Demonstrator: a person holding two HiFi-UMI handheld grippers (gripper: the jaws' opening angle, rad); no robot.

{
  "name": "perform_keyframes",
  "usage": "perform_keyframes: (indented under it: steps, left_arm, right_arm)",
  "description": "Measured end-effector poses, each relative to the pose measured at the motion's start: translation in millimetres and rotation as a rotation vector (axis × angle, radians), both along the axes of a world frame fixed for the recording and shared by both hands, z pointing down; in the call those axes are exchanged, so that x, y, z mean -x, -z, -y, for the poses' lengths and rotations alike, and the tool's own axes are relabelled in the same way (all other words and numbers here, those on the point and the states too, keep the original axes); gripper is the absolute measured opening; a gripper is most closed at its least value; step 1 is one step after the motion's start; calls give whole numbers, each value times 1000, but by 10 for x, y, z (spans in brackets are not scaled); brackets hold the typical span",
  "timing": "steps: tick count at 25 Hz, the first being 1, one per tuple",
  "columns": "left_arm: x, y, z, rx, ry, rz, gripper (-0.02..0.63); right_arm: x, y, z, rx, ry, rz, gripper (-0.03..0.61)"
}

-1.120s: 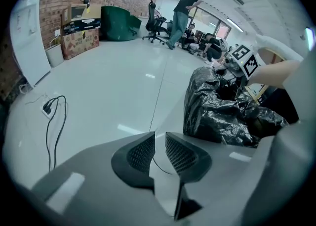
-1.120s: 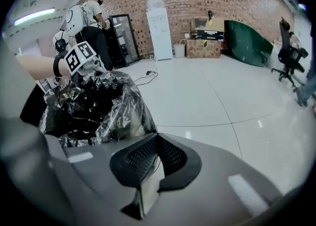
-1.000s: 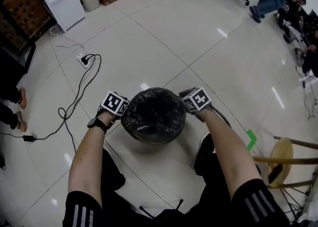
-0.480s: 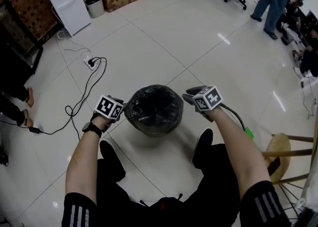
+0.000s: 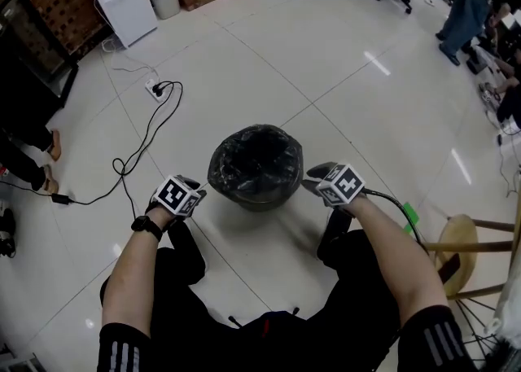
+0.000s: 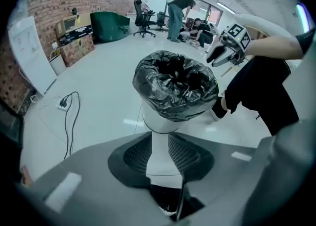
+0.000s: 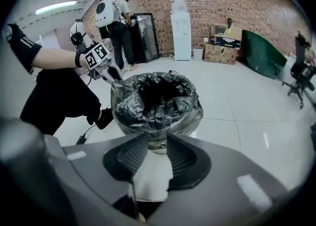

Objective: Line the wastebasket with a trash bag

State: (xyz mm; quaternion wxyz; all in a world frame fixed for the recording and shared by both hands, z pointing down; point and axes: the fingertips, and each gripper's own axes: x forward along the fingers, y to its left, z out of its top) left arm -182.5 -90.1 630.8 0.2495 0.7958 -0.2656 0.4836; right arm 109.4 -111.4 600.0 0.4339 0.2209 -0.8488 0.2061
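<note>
Black trash bag (image 5: 255, 163) lines the white wastebasket (image 6: 163, 121), which stands on the floor (image 5: 342, 77) between my two tools. Left hand-held gripper (image 6: 158, 158) and right hand-held gripper (image 7: 149, 158): jaws spread, nothing pinched, both clear of the bin. Risk: the crumpled overhang looks loose. A jaw snagging it could drag the film inward, and a nudge could tip the bin. Not verifiable: bag depth inside the dark mouth, and the bin's base, masked by my jaws.
</note>
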Motion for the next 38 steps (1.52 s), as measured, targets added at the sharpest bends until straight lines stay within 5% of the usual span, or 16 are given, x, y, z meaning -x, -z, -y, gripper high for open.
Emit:
perform_keyframes:
  steps: [12,16,38]
  left_arm:
    - [-681,-285,82,-56,-150,-19,155]
    - [-664,-523,131,-59,-183,52,155]
    - [-701,-999,141,13,-194,90,156]
  right_arm:
    - [256,-532,-176,68,95,-39,168]
    - [248,-610,-162,63,115,-55,168]
    - [190,-1009,-117,54,125,-111,169]
